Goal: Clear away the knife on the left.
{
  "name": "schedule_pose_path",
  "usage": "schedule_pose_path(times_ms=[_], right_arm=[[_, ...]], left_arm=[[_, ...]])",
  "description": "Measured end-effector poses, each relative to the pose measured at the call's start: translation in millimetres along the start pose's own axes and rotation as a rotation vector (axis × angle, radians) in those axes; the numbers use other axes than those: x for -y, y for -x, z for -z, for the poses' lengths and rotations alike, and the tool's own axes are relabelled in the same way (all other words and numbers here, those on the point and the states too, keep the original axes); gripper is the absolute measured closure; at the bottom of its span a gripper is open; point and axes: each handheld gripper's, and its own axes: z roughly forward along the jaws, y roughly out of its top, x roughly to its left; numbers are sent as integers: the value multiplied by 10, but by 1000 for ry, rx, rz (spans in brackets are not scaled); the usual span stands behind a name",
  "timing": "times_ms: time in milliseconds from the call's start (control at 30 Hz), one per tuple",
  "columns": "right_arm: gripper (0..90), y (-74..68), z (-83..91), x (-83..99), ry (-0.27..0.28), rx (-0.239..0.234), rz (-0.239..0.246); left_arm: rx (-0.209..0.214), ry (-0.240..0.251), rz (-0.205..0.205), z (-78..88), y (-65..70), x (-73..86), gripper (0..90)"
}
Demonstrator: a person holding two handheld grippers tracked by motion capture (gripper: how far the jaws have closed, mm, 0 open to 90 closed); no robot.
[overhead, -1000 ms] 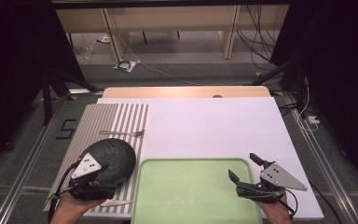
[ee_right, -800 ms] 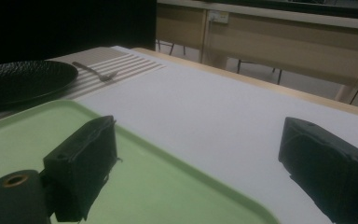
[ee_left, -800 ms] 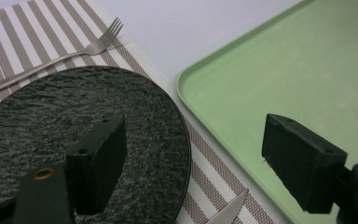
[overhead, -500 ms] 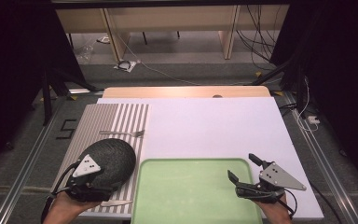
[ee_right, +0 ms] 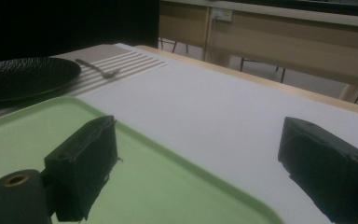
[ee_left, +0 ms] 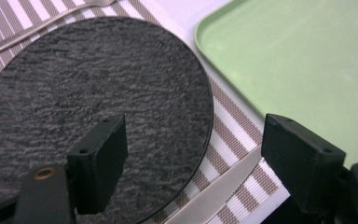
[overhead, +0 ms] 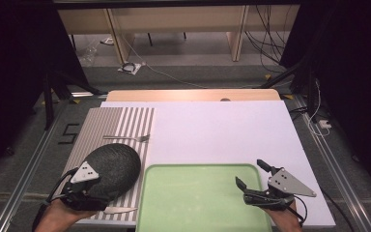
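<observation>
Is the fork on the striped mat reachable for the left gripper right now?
Probably yes. The fork lies bare on the mat, just past the black plate that the open left gripper hovers over; nothing stands between, so it need only pass over the low plate.

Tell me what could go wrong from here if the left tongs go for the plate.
1. The left tongs hang open over the black plate, one jaw above its face and one past its rim. The plate looks flat and thin, so a grip on the rim may slip.
2. A knife lies on the striped mat right beside the plate's near rim; the outer jaw could catch or push it.
3. The green tray lies close beside the plate, so a slid plate may bump its rim.
</observation>
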Motion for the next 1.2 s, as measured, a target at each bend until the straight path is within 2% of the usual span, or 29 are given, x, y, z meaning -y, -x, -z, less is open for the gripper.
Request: schedule_pose_path(times_ms=[400,1200], right_arm=[[129,-7,-6,3,1,-4,5],[131,-18,-15,6,-3,-15,10]], left_arm=[[-16,-59,18,21,-100,74,228],[-47,-212,57,12,-354,296,247]])
